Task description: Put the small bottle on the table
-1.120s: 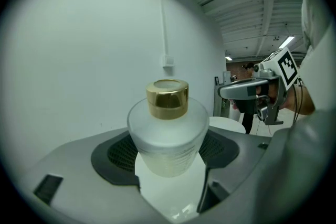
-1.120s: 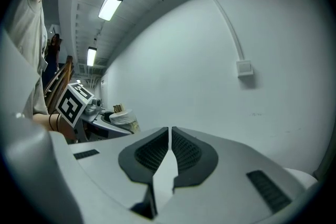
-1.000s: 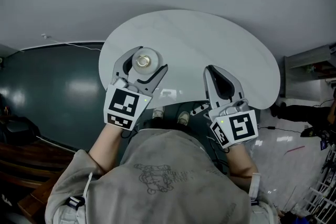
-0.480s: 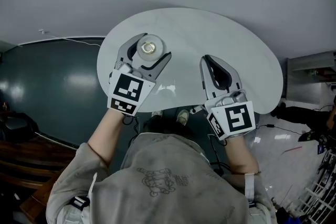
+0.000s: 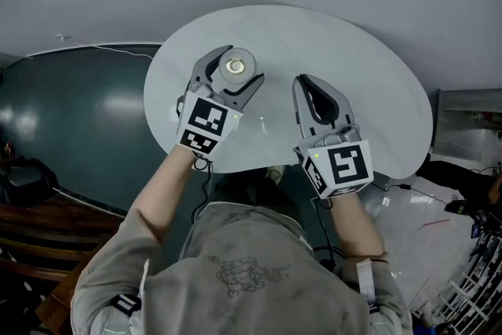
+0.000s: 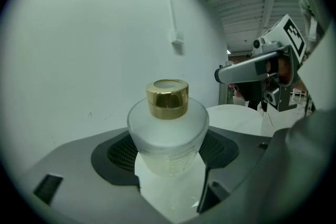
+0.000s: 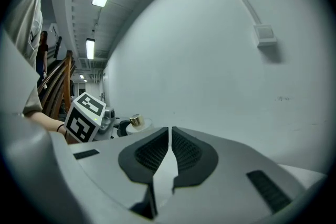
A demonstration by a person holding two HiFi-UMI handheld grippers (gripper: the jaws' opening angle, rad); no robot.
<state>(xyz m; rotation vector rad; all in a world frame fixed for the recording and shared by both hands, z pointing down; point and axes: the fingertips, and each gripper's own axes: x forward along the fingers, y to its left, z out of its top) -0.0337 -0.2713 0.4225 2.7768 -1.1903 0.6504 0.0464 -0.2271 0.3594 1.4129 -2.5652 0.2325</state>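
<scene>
Forward across the table (image 5: 369,90) my left gripper (image 5: 234,73) has advanced, clamped on the small bottle (image 6: 168,131); my right gripper (image 7: 170,131) is empty, jaws together.

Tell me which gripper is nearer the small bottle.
Left. The left gripper holds the bottle between its jaws. The right gripper, shut and empty, hangs off to the bottle's right over the table.

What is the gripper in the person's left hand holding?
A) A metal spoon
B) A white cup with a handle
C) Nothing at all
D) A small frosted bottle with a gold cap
D: the left gripper view shows the left gripper with its jaws pressed against both sides of a small bottle of frosted glass with a gold cap.
</scene>
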